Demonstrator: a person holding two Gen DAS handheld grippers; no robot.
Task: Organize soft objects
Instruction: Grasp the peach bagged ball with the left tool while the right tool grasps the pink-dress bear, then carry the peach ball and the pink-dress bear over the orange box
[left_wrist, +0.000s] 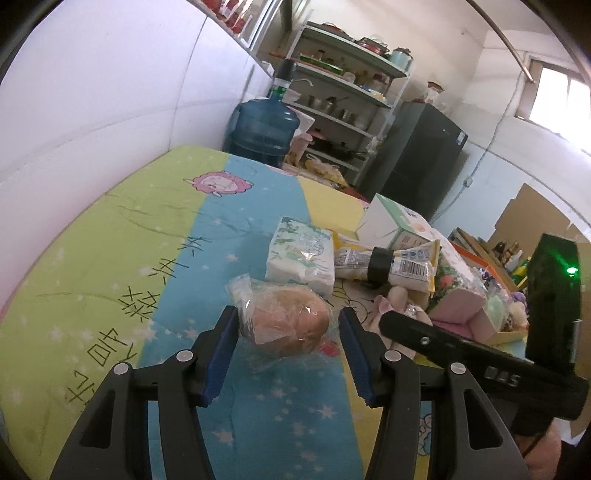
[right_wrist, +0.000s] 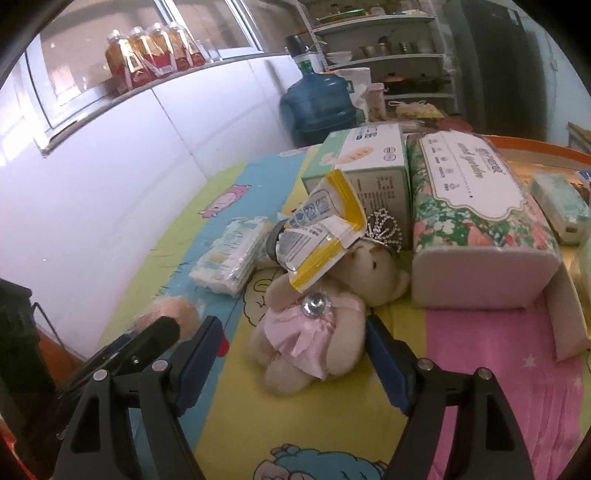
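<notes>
The wrapped bun (left_wrist: 284, 321) is framed on the blue stripe by the left gripper (left_wrist: 288, 325), jaws spread, untouched. The teddy bear (right_wrist: 314, 317) is straddled by the right gripper (right_wrist: 295, 339), likewise spread.

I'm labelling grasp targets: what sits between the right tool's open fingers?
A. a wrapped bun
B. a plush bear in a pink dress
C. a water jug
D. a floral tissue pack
B: in the right wrist view the bear lies between the right tool's open fingers; the bun is at the left tool.
</notes>
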